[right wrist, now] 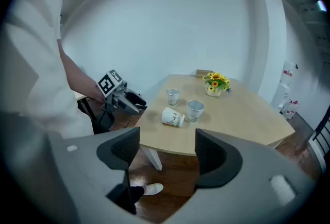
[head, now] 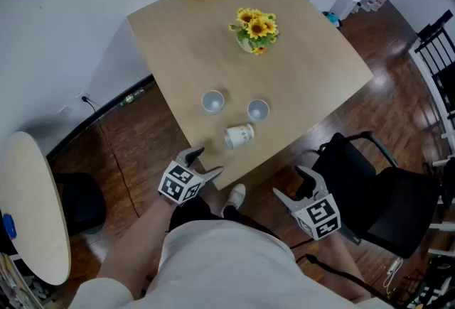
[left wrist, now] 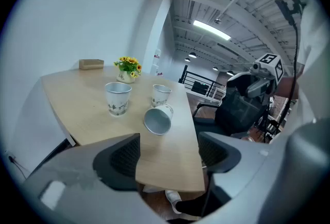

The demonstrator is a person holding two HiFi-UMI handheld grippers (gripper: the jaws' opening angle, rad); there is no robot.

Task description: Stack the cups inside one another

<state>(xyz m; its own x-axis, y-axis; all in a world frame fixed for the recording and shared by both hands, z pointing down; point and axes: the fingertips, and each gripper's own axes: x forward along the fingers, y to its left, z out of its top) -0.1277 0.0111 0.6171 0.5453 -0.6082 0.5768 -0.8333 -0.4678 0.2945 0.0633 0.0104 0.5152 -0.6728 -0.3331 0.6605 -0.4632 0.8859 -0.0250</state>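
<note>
A: Status on the claws?

B: We read both as spread wide with nothing between them. The left gripper hangs just off the near edge of the table. The right gripper sits further back, over the floor by the chair. Neither touches a cup.

A: Why are we parked there?

B: Our guess is staging. With the jaws pre-opened, either one can go straight in on a cup wall. Nothing is stacked yet and all three cups are apart.

A: Cup layout?

B: They cluster near the front edge. The left upright cup and the right upright cup stand mouth up, side by side with a gap. The tipped cup lies on its side just in front of them. It's closest to us and clear of both.

A: Axis on the tipped one?

B: The long axis is horizontal, roughly along the near edge. The mouth points to our left, and the left gripper view looks almost straight into its silver inside. The base points to our right.

A: So left takes it?

B: We'd say so, since it's nearest and the mouth faces it. It can roll, so we'd grip across the wall and right it before nesting. The flowers sit well behind, out of our way.
</note>
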